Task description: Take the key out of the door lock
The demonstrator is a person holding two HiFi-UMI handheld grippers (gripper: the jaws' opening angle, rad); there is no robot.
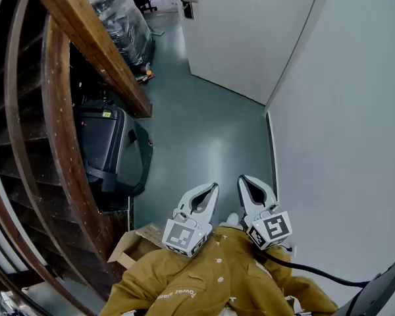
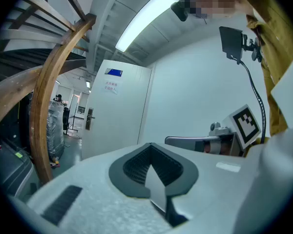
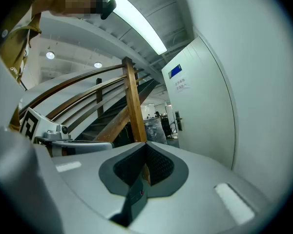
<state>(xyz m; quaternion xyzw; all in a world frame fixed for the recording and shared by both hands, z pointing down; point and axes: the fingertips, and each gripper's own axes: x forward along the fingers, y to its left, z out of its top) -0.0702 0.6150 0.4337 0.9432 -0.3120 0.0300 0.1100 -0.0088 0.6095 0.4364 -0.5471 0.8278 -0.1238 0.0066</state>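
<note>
A white door stands open at the far end of the corridor, with its dark lock plate and handle near its left edge. That handle looks small in the left gripper view, and the handle is also small in the right gripper view. I cannot make out a key at this distance. My left gripper and right gripper are side by side close to my chest, far from the door. Both point towards it, shut and holding nothing. The left gripper's jaws meet, and so do the right gripper's.
A wooden stair rail and dark steps fill the left side. A black case and a cardboard box sit at the foot of the stairs. A wrapped pallet stands further back. A white wall runs along the right of the grey floor.
</note>
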